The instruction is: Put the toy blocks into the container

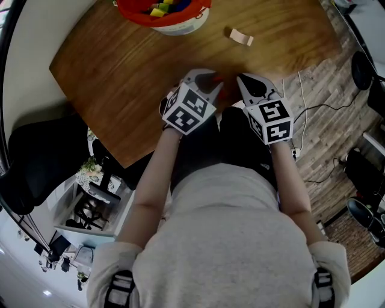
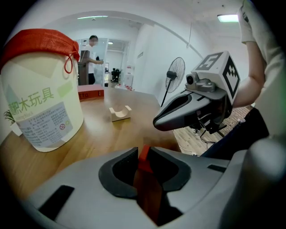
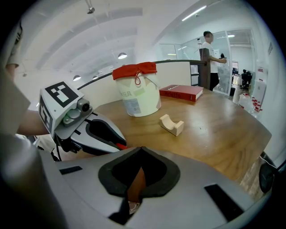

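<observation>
**Bench** [image 1: 132, 78]: wooden top with a wood-plank floor [image 1: 328, 120] below it. You stand at its near edge, and both grippers are over that edge, side by side.

**Left gripper** [image 1: 213, 84]: angled down toward the bench. Its jaws pinch a red block [image 2: 144, 154], with one pad on each side of it. The block stands upright in the gap, its top just clear of the jaw tips. No view shows whether its lower end touches the bench.

**Right gripper** [image 3: 139, 150]: just beside your left gripper and angled down the same way. Its jaws are pressed together at the tips with nothing between them; only bench wood shows through the hollow behind the pads.

**Container** [image 2: 42, 103]: a white tub with a red cloth collar and drawstring, upright at the far side of the bench, well apart from both grippers. From the head view, coloured blocks [image 1: 165, 7] already lie inside it.

**Arch block** [image 1: 240, 36]: pale wood, loose on the bench between the container and your grippers, hollow side up.

**Red book** [image 3: 181, 91]: flat on the far part of the bench, behind the container.

**Surroundings:** a standing fan [image 2: 175, 76] beyond the bench, a person [image 3: 208, 53] in the background, and a black chair [image 1: 36, 162] at your left.
</observation>
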The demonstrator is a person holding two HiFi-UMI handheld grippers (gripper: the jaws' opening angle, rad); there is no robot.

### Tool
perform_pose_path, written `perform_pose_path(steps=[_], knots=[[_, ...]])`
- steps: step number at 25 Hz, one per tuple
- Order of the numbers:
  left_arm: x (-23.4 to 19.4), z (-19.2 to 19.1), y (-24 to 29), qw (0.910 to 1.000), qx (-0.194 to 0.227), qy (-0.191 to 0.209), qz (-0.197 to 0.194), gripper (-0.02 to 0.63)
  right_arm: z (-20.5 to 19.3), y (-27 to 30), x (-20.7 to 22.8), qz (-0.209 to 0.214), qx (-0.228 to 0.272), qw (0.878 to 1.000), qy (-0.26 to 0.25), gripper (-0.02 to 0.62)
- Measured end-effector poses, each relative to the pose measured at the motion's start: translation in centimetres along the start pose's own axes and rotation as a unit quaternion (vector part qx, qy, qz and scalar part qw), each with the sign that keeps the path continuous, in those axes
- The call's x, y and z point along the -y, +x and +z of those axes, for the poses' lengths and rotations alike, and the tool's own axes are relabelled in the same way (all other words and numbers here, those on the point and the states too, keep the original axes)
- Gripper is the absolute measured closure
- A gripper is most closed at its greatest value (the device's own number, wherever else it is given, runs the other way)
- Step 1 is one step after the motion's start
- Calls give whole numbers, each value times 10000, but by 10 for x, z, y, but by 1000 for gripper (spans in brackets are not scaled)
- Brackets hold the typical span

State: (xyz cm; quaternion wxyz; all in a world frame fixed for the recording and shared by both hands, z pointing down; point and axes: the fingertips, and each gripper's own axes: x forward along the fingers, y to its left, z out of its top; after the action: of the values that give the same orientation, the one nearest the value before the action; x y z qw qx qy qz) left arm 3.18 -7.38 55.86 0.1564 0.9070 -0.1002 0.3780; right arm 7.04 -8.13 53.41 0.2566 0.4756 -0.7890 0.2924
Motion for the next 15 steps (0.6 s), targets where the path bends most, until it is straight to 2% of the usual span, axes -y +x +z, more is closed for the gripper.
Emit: perform_pose_path(steps=[9,15], knots=[[-18,17,-25,9982,386,-276,371,528,28,1,-1,61,185,9996,-206,584],[-40,40,-54,9928,794,-423,788,528,57,0,-1,85,443,9985,-298,583]])
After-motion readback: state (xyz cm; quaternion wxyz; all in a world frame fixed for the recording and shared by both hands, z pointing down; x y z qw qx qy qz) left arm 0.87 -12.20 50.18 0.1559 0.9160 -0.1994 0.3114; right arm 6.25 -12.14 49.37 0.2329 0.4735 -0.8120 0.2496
